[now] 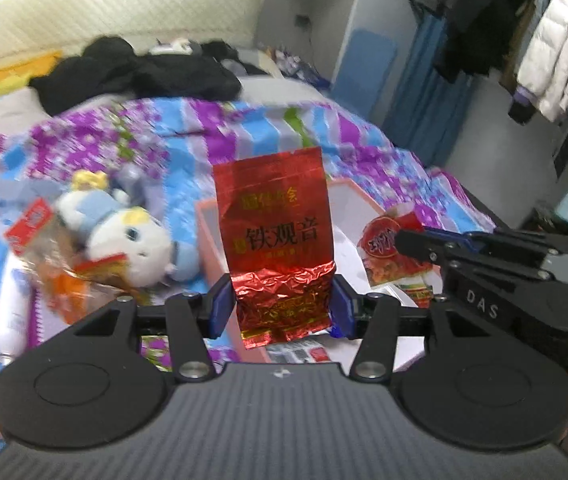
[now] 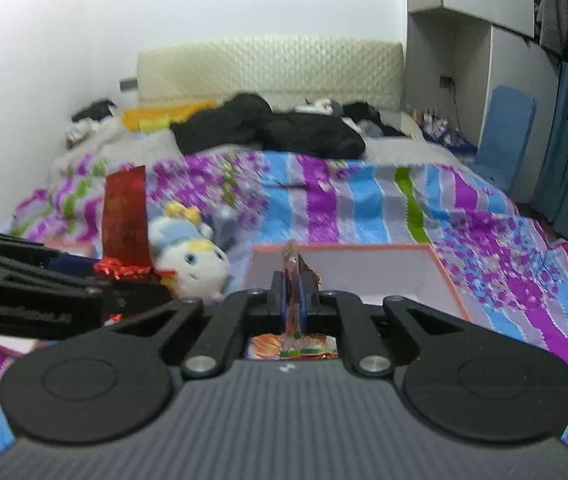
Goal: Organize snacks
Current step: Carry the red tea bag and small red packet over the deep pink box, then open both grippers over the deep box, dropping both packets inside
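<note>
- My left gripper (image 1: 282, 306) has its blue pads pressed against both sides of a red foil tea packet (image 1: 278, 236), gripping it at the crumpled lower part
- The packet stands upright, long axis vertical, printed face toward my left camera, flat top edge pointing up, its sealed bottom hanging just below the pads
- From the right wrist view I see the same packet (image 2: 126, 210) edge-on at the left, upright above the left gripper (image 2: 124, 276)
- My right gripper (image 2: 292, 300) is nearly closed, pinching a thin clear snack sachet (image 2: 293, 280) that sits edge-on to the camera, upright between the pads
- In the left view that sachet (image 1: 392, 256) shows its red and orange printed face, held at the tip of the right gripper (image 1: 402, 240), hanging over the box
- A pink-rimmed white box (image 2: 440, 280) lies open on the bed, right beneath both grippers
- A white and blue plush toy (image 1: 136, 236) lies just left of the box, with an orange snack bag (image 1: 64, 276) beside it, blurred
- The surface is a bed with a purple, blue and green striped quilt (image 2: 364, 200)
- Black clothes (image 2: 276, 128) are heaped near the cream padded headboard (image 2: 268, 68)
- Jackets hang on a rack (image 1: 556, 52) at the right, next to a grey wardrobe (image 1: 324, 20)
</note>
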Motion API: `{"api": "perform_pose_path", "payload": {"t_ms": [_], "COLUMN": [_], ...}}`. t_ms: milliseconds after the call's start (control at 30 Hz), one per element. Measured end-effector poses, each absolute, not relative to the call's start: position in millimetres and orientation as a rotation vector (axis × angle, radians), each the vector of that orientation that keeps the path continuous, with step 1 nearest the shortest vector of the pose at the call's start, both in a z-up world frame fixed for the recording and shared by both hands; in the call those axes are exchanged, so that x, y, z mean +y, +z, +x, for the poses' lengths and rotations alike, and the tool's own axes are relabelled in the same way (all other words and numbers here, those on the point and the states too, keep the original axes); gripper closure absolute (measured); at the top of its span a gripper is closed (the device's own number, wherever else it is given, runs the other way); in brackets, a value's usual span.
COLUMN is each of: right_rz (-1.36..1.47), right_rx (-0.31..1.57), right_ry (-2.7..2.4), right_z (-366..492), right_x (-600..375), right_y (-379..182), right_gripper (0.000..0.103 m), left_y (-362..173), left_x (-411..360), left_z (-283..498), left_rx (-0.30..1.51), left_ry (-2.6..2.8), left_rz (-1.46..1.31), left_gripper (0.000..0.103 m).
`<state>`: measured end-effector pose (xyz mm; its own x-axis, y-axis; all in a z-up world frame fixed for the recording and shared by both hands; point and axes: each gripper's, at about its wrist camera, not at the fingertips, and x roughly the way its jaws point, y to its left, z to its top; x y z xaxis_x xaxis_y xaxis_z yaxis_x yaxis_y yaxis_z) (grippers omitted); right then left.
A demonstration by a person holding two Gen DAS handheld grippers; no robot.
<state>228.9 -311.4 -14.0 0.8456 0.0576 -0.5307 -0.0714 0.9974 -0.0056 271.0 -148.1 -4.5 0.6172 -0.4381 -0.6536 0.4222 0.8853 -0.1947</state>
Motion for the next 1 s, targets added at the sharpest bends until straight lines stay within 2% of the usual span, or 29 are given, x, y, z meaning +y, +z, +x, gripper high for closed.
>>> {"api": "perform_pose_path", "payload": {"t_ms": [467,700,767,833,933,1000], "right_rz": [0.038,0.1,0.121,0.14,0.163,0.185], "right_rx": [0.813,0.842,0.842,0.837,0.822,0.804], "right_ry": [-0.018,-0.018,-0.016,-0.018,-0.022,-0.023], "right_z": [262,260,261,260,258,255], "right_x": [-372,-387,-389,-392,-395,-397], "right_y": [-102,-117,-116,-115,-111,-106], "right_gripper": [0.092,0.087,0.081,0.081,0.081,0.074], "left_y": [-96,-107,-107,-105,-98,-91], "left_x": [-217,-220,-220,-219,-215,-211], "left_z": [333,339,338,337,333,330], "left_rx": [1.063,1.084,1.083,1.079,1.055,1.033], "left_ry": [-0.527,-0.51,-0.519,-0.536,-0.54,-0.544], "left_rz": [-0.006,-0.016,-0.008,-0.011,-0.015,-0.02], "left_gripper": [0.046,0.045,0.044,0.035,0.033,0.033]}}
